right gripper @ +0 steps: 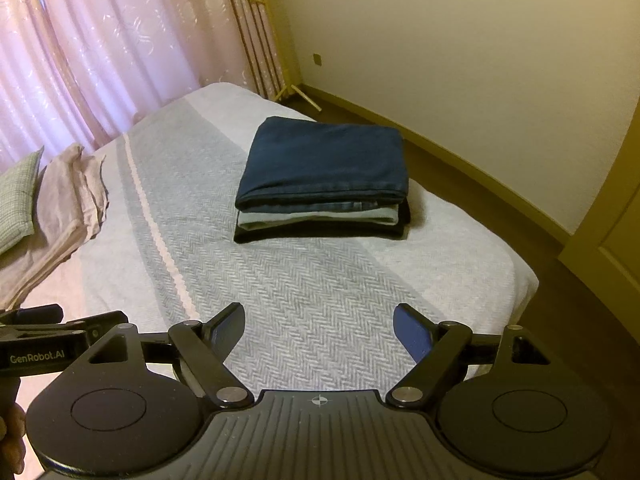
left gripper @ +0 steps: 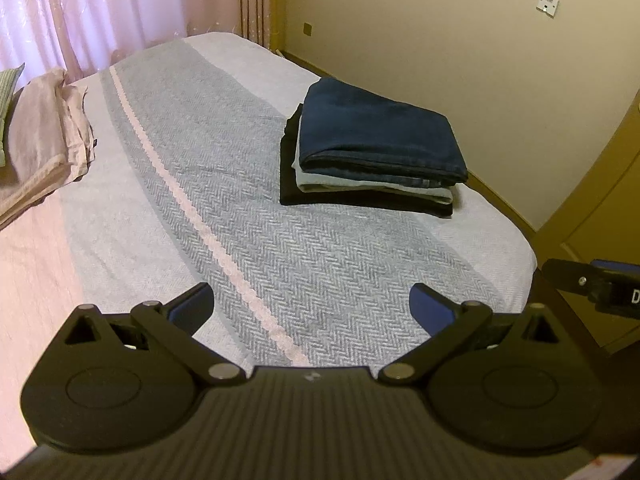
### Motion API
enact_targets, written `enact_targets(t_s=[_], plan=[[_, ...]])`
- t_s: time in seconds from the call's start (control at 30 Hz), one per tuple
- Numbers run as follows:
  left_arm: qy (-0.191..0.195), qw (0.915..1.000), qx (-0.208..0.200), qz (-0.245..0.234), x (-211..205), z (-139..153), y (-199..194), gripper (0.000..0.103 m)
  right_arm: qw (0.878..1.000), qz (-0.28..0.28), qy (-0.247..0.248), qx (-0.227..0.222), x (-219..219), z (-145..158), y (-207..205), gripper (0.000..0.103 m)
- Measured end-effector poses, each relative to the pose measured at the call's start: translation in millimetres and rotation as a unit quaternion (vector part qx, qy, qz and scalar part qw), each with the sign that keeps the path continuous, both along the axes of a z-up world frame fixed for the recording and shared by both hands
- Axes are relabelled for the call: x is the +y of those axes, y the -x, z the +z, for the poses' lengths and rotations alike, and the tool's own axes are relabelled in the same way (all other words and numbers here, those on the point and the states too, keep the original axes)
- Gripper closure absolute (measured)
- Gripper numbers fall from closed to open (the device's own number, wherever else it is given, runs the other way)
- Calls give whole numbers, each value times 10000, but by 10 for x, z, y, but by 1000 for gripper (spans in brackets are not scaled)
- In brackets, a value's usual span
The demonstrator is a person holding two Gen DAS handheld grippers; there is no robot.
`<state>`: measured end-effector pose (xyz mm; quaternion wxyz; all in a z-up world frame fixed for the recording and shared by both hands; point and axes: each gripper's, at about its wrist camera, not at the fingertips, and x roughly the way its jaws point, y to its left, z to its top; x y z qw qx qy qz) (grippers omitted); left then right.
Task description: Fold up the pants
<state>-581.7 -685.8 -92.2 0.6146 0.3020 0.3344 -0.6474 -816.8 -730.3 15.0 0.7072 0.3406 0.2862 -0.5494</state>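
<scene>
While both grippers hang over the bed, status:
left gripper [left gripper: 312,308]: jaws wide, nothing between them.
right gripper [right gripper: 319,330]: jaws wide, empty.
pants: dark blue folded denim pants [right gripper: 324,160] top a three-high stack, over light blue folded pants [right gripper: 316,216] and black folded pants [right gripper: 320,233].
stack place: far right part of the grey herringbone bedspread [right gripper: 312,300], well apart from both grippers.
left side: pink folded bedding [right gripper: 68,208], green checked pillow [right gripper: 18,196].

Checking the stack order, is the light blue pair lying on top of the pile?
No, the dark blue pants top the pile, with the light blue pair beneath them.
</scene>
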Motion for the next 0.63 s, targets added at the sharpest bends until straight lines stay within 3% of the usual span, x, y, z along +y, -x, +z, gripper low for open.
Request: enact_targets(t_s=[0.43, 0.63], plan=[[12, 10000, -39, -84, -92, -4, 97, 1, 10000, 21, -46, 17, -95, -27, -2, 24], [207, 9997, -24, -154, -98, 11, 148, 1, 10000, 8, -90, 16, -140, -55, 10, 24]])
